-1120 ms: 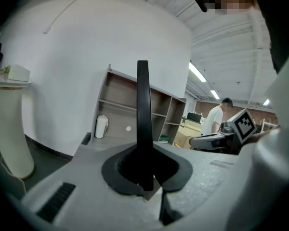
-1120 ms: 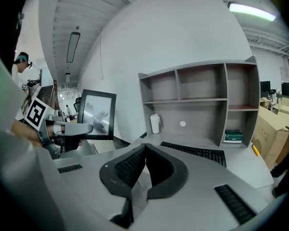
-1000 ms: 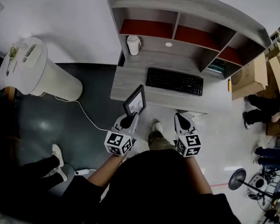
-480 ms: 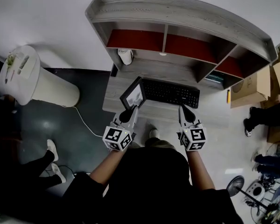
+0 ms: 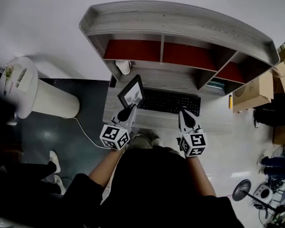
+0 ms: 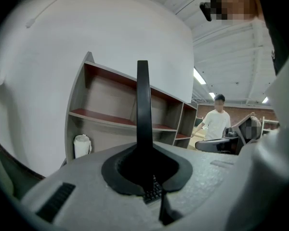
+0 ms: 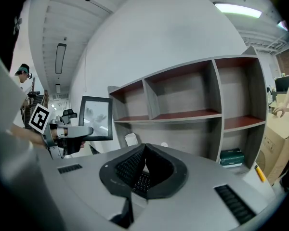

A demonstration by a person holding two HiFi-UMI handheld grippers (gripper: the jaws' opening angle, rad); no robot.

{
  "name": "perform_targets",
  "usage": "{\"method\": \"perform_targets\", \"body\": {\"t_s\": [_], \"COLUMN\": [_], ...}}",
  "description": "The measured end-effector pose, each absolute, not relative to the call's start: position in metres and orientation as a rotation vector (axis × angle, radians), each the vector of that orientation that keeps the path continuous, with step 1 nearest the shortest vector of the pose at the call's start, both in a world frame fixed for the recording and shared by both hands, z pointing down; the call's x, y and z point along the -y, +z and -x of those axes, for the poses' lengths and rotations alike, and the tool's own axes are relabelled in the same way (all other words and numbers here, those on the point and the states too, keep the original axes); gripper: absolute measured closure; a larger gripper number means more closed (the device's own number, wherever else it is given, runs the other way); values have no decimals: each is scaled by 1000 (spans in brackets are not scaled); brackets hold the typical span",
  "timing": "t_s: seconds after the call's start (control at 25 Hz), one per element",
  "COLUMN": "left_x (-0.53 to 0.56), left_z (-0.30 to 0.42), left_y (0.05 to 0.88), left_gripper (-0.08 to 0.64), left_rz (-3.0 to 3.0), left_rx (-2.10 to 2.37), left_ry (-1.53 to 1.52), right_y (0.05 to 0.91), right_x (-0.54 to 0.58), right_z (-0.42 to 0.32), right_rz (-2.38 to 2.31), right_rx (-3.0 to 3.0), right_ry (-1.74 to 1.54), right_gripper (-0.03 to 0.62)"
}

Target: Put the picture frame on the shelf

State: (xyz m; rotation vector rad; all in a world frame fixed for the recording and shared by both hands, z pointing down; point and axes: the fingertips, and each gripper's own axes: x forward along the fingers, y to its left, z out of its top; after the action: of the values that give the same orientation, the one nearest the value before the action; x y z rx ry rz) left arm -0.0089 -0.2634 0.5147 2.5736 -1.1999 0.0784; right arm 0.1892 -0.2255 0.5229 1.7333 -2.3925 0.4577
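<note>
Jaws on the left gripper [image 5: 126, 112] are clamping the picture frame [image 5: 132, 93] upright at centre, below the shelf [image 5: 180, 20]; on the right gripper [image 5: 185, 119] they are sitting together, empty, near the keyboard [image 5: 171, 102].

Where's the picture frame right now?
In the head view, the picture frame stands upright in the left claw, over the left end of the desk, just left of the keyboard, short of the shelf.
</note>
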Motion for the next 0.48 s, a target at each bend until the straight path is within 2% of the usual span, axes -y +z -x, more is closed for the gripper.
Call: {"method": "perform_targets", "body": {"t_s": [0.48], "left_x": [364], "left_z": [15], "left_y": [489], "left_gripper": [526], "left_rz": [-2571], "left_rx": [1069], "left_ry": [67], "right_y": [499], "right_x": [281], "right_z": [-166], "right_rz": [-1813], "right_rx": [2391], "right_ry": [419], "right_gripper": [580]}}
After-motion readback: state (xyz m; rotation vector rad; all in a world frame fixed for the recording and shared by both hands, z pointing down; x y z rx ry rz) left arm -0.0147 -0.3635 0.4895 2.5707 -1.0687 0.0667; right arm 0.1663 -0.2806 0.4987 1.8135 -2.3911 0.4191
